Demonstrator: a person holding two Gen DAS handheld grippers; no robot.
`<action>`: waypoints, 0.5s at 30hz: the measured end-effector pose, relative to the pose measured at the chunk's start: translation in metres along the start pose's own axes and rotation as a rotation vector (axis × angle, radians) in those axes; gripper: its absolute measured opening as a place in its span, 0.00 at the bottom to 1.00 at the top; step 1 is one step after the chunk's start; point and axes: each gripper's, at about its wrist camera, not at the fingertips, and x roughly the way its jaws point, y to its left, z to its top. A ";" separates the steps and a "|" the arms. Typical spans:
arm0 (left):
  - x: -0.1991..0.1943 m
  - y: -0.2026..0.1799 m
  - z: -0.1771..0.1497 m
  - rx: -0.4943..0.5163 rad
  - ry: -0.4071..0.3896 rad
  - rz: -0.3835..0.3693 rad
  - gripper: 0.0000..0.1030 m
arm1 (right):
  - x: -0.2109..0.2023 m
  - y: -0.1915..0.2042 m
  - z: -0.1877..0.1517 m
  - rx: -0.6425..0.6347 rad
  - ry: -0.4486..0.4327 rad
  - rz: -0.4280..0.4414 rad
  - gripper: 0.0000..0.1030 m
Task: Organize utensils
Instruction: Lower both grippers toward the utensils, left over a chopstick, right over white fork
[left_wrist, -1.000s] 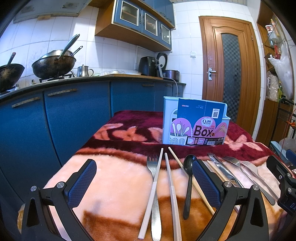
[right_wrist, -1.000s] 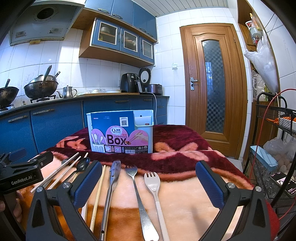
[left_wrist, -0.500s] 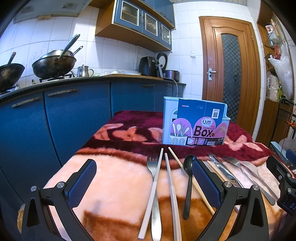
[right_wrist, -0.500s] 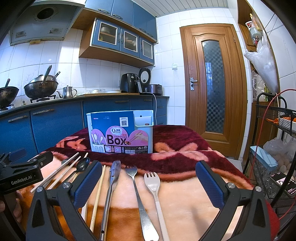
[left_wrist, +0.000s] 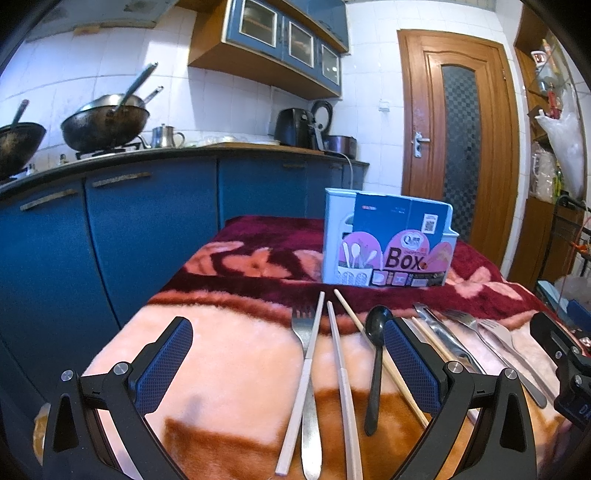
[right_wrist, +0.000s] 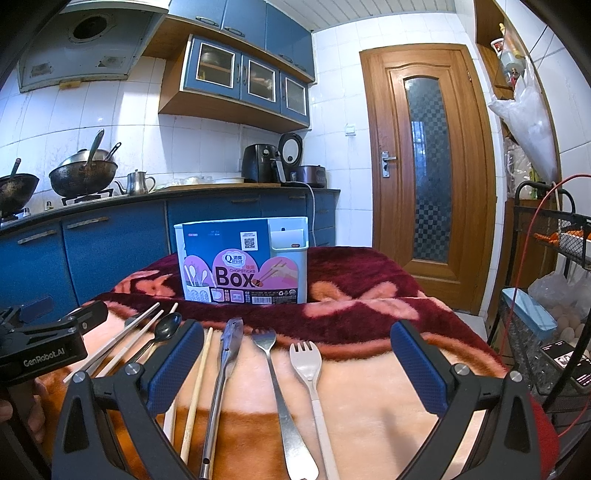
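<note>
A pale blue utensil holder with a "Box" label (left_wrist: 388, 243) stands upright at the back of the blanket-covered table; it also shows in the right wrist view (right_wrist: 242, 260). Utensils lie in a row in front of it: a metal fork (left_wrist: 304, 332), pale chopsticks (left_wrist: 334, 339), a black spoon (left_wrist: 376, 350), a metal knife (right_wrist: 225, 354), a metal fork (right_wrist: 271, 365) and a cream plastic fork (right_wrist: 308, 365). My left gripper (left_wrist: 288, 363) is open and empty above the chopsticks. My right gripper (right_wrist: 297, 363) is open and empty above the forks.
A pink and maroon fleece blanket (left_wrist: 229, 354) covers the table. Blue kitchen cabinets (left_wrist: 140, 229) with woks stand to the left. A wooden door (right_wrist: 428, 166) is behind, and a wire rack (right_wrist: 546, 295) with boxes stands at the right.
</note>
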 end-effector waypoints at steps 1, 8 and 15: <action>0.003 0.002 0.001 0.003 0.010 -0.005 1.00 | 0.005 -0.002 -0.002 0.003 0.010 0.005 1.00; -0.001 0.006 0.011 0.051 0.054 -0.026 1.00 | 0.008 -0.006 0.006 0.006 0.100 0.058 1.00; 0.008 0.016 0.031 0.136 0.144 -0.014 1.00 | 0.009 -0.009 0.029 -0.092 0.182 0.069 1.00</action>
